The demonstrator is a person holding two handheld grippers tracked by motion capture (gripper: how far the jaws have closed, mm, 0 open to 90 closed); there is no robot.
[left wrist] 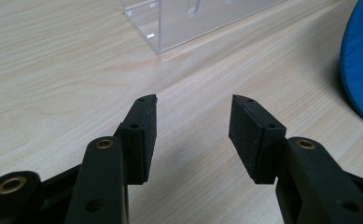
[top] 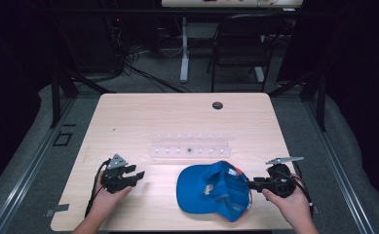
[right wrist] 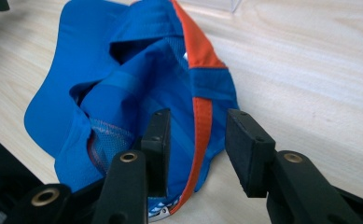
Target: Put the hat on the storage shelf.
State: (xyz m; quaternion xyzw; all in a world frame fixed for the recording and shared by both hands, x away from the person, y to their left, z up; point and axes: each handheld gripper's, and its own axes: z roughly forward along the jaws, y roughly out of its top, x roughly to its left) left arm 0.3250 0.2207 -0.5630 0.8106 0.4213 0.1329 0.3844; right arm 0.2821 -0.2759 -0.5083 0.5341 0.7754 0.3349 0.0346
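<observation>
A blue cap point(top: 214, 191) with an orange-trimmed rim lies crumpled, inside up, near the table's front edge. In the right gripper view the cap point(right wrist: 123, 84) sits just ahead. My right gripper point(right wrist: 198, 122) is open, its jaws straddling the orange band at the cap's back rim without clamping it. From above, the right gripper point(top: 249, 185) reaches the cap's right side. My left gripper point(top: 139, 175) is held to the left of the cap. It stands open point(left wrist: 193, 109) over bare wood with nothing between its jaws. The cap's brim point(left wrist: 361, 60) shows at the far right of that view.
A clear acrylic rack point(top: 189, 146) stands mid-table behind the cap, and its corner point(left wrist: 193, 18) lies ahead of the left gripper. The wooden table point(top: 128, 122) has a cable hole point(top: 217, 105) near its far edge. A dark chair point(top: 240, 44) stands beyond.
</observation>
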